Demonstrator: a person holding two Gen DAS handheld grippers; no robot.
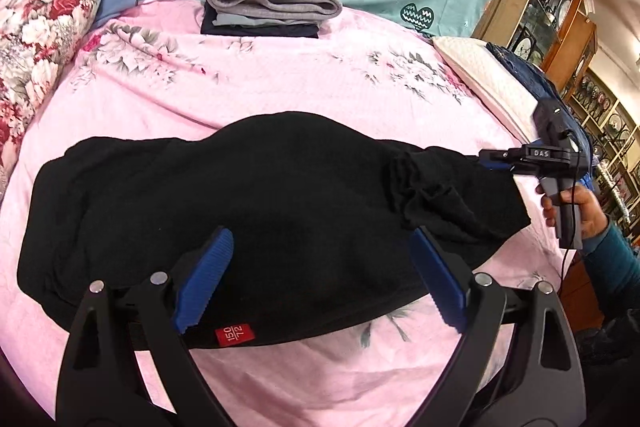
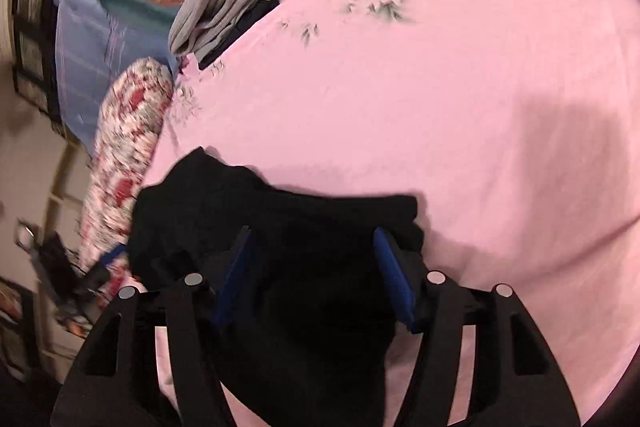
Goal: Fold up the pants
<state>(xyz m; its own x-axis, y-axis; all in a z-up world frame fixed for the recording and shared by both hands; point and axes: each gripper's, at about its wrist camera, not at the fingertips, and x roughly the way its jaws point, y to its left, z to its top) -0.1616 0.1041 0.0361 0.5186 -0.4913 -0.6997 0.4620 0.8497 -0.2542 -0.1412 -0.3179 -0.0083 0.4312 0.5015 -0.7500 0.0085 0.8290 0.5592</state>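
The black knit pants (image 1: pixel 256 211) lie bunched across the pink floral bedsheet (image 1: pixel 280 83). The left gripper (image 1: pixel 320 279) hovers over their near edge, blue pads spread, gripping nothing. The right gripper (image 2: pixel 316 275) stands agape over the dark cloth, clamping nothing.

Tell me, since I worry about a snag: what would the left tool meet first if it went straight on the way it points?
Most likely the black pants: the left tool stands open, angled down over them, with nothing between. How near it is cannot be told.
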